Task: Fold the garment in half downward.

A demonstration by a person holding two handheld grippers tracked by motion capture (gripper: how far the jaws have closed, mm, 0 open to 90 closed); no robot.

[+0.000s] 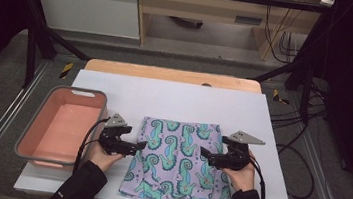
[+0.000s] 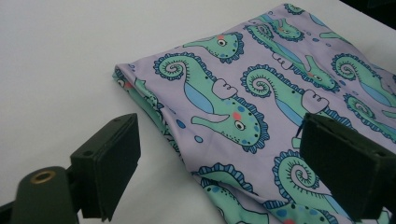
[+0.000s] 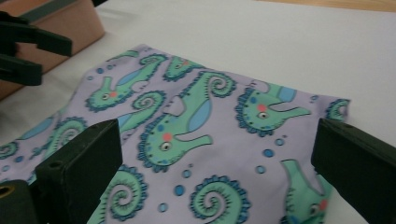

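Note:
A folded lilac cloth printed with green seahorses (image 1: 177, 160) lies flat on the white table cover, near the front edge. My left gripper (image 1: 140, 145) hovers at the cloth's left edge with its jaws open and nothing between them; in the left gripper view the cloth (image 2: 261, 107) lies ahead between the two black pads (image 2: 116, 158). My right gripper (image 1: 205, 154) is over the cloth's right part, open and empty; its view looks across the cloth (image 3: 201, 126) between its pads (image 3: 88, 163).
A pink basin with a grey rim (image 1: 63, 127) stands to the left of the cloth, its corner (image 3: 70, 23) seen in the right gripper view. The white cover (image 1: 175, 97) ends near the wooden table edge (image 1: 167, 73). Black frame legs and cables surround the table.

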